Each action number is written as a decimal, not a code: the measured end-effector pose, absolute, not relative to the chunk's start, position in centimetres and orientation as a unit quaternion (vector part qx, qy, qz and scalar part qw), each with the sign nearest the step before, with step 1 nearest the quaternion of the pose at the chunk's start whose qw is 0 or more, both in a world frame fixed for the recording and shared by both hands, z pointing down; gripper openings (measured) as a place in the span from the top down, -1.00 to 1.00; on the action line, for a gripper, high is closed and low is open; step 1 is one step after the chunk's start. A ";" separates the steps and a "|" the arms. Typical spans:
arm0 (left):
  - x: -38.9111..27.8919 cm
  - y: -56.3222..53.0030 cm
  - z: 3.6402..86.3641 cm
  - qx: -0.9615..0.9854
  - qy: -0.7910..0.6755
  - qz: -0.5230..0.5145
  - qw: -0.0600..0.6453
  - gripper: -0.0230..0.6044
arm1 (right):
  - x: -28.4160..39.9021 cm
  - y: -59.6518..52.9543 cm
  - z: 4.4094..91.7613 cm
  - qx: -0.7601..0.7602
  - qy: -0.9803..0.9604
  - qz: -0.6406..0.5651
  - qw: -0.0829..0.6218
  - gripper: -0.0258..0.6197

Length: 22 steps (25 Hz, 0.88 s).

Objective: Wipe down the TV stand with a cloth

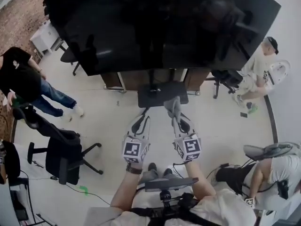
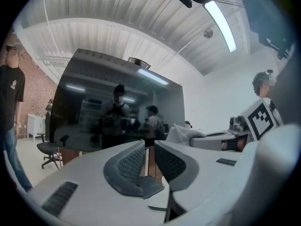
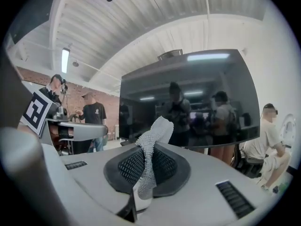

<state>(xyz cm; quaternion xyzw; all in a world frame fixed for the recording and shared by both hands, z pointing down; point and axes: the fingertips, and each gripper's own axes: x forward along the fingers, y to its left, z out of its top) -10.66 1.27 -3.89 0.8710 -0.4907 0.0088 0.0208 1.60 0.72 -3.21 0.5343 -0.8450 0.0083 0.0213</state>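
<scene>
Cloth [image 3: 151, 142] pinched between the pads of the right claw [image 3: 149, 167], near the TV stand [image 1: 162, 95].
It is judged soft, light and limp, best gripped in a bunched fold; the left claw [image 2: 149, 163] is held slightly spread, empty.

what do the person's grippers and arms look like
Both the left claw and right claw are pale grey plastic with dark textured pads, each carrying a cube of black-and-white square markers. A dark band sits on the left wrist; the shirt is white.
</scene>
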 end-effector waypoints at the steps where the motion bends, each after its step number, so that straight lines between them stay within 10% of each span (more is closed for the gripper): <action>1: -9.0 1.6 -4.5 0.875 -0.485 0.004 0.017 0.69 | 2.9 1.4 -4.0 0.538 -0.843 0.001 0.018 0.84; 22: -8.1 5.0 -5.8 0.869 -0.494 -0.020 0.001 0.69 | 6.1 5.8 -5.7 0.580 -0.814 -0.014 -0.009 0.85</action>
